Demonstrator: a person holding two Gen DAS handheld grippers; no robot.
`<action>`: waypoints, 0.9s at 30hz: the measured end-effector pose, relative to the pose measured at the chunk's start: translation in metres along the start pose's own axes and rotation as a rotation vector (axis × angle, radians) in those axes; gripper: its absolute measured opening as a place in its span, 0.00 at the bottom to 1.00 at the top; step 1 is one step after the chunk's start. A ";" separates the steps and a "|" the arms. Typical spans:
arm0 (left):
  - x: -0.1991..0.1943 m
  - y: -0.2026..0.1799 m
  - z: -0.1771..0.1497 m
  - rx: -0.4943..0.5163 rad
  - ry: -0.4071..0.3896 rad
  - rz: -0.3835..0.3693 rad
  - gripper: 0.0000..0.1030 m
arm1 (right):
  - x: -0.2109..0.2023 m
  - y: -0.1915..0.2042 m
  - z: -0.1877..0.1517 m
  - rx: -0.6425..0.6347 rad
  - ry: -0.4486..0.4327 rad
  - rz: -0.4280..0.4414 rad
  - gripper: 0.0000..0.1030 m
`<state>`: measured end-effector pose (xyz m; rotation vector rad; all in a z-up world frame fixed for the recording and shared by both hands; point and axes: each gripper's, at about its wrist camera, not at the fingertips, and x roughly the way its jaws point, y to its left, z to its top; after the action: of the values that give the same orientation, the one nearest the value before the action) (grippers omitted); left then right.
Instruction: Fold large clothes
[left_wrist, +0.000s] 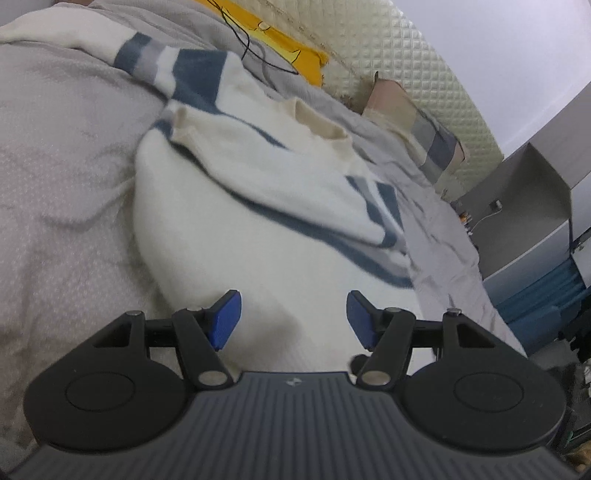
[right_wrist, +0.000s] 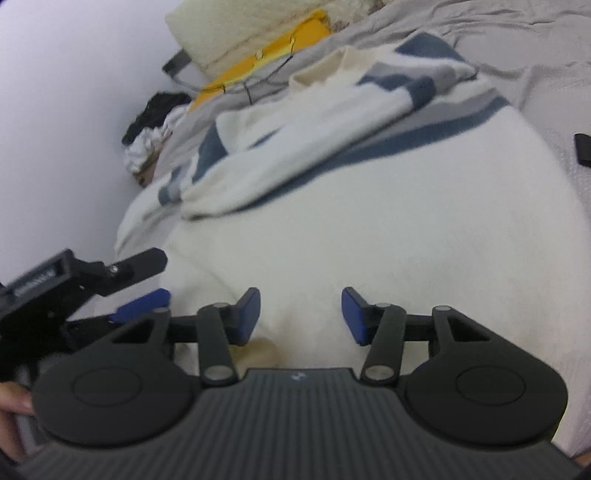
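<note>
A white sweater (left_wrist: 266, 236) with blue and grey stripes lies on the grey bed sheet (left_wrist: 66, 155), both sleeves folded in across its chest. My left gripper (left_wrist: 293, 319) hovers over the plain white lower body with its blue pads (left_wrist: 227, 319) well apart and nothing pinched between them. In the right wrist view the same sweater (right_wrist: 388, 206) fills the middle. My right gripper (right_wrist: 300, 316) stands open just above its hem area, no cloth gripped. The left gripper (right_wrist: 147, 282) shows at the left edge of that view, beside the sweater's side, held by a hand (right_wrist: 11, 400).
A yellow cloth (left_wrist: 280, 40) and a black cable (left_wrist: 255, 51) lie near the quilted headboard (left_wrist: 413, 62). A striped pillow (left_wrist: 424, 129) sits by it. A heap of dark and white clothes (right_wrist: 151, 125) lies against the wall. A grey cabinet (left_wrist: 528, 206) stands beside the bed.
</note>
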<state>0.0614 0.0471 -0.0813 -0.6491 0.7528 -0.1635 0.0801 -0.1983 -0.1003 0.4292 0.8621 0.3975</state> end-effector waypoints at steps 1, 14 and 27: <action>-0.002 0.000 -0.003 -0.002 0.006 0.014 0.66 | 0.003 0.001 -0.002 -0.008 0.011 0.011 0.50; -0.014 0.029 -0.014 -0.171 0.052 0.132 0.67 | 0.005 0.031 -0.017 -0.084 0.092 0.322 0.51; 0.000 0.028 -0.017 -0.188 0.118 0.128 0.66 | -0.004 -0.019 -0.007 0.179 0.029 0.141 0.51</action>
<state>0.0469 0.0607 -0.1073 -0.7714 0.9287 -0.0134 0.0755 -0.2149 -0.1111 0.6532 0.9019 0.4584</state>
